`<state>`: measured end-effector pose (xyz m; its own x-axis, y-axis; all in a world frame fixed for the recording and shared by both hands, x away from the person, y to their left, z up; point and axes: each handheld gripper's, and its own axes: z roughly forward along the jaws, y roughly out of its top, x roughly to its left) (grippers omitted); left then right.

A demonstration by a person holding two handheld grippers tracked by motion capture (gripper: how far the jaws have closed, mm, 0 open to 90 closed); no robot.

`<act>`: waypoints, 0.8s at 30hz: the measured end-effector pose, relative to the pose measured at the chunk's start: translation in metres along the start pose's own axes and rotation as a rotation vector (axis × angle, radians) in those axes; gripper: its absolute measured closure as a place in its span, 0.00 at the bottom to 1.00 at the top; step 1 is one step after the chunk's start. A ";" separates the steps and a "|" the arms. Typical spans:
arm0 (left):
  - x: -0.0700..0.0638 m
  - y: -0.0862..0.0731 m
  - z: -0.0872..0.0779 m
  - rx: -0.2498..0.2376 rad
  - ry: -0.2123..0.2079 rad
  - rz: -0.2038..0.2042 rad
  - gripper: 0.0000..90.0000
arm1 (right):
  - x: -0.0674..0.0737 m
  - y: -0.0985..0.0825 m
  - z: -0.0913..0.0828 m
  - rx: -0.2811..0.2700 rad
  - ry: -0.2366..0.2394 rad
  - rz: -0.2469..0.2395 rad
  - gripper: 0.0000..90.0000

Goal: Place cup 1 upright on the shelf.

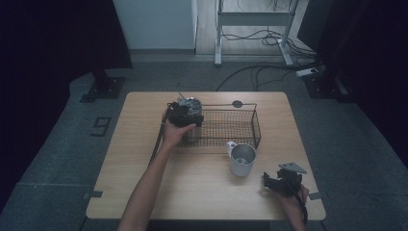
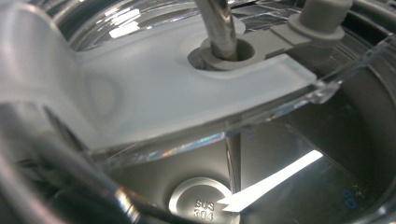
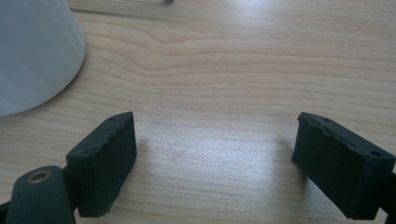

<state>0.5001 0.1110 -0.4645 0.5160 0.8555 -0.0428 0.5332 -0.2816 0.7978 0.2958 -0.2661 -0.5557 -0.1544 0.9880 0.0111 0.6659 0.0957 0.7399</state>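
Note:
A steel cup (image 1: 193, 105) with a clear lid (image 2: 163, 102) and a metal straw (image 2: 219, 25) stands at the left end of a black wire basket (image 1: 255, 123). My left gripper (image 1: 183, 116) is right up against the cup's near side, and its jaws are hidden; through the lid I see the cup's stamped bottom (image 2: 201, 200). A steel mug (image 1: 242, 159) stands on the table in front of the basket. My right gripper (image 1: 268, 180) rests near the table's front right corner. Its jaws stand wide apart over bare wood (image 3: 215, 158), with the mug (image 3: 32, 51) off to their left.
The wooden table (image 1: 202, 192) has bare room at its front left and middle. A small dark round disc (image 1: 237, 103) lies behind the basket. Beyond the table are a white desk frame (image 1: 255, 19) and cables (image 1: 255, 72) on the floor.

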 end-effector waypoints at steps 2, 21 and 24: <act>0.000 0.000 0.000 -0.001 0.001 0.007 0.05 | 0.000 0.000 0.000 0.000 0.000 0.000 0.14; -0.005 -0.011 -0.003 -0.026 0.005 0.040 0.04 | 0.000 0.000 0.000 0.000 0.000 0.000 0.14; -0.006 -0.011 -0.004 -0.026 0.007 0.042 0.04 | 0.000 0.000 0.000 0.000 0.000 0.000 0.14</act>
<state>0.4884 0.1104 -0.4712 0.5326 0.8463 -0.0048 0.4936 -0.3060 0.8141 0.2958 -0.2661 -0.5557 -0.1543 0.9880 0.0110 0.6659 0.0957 0.7399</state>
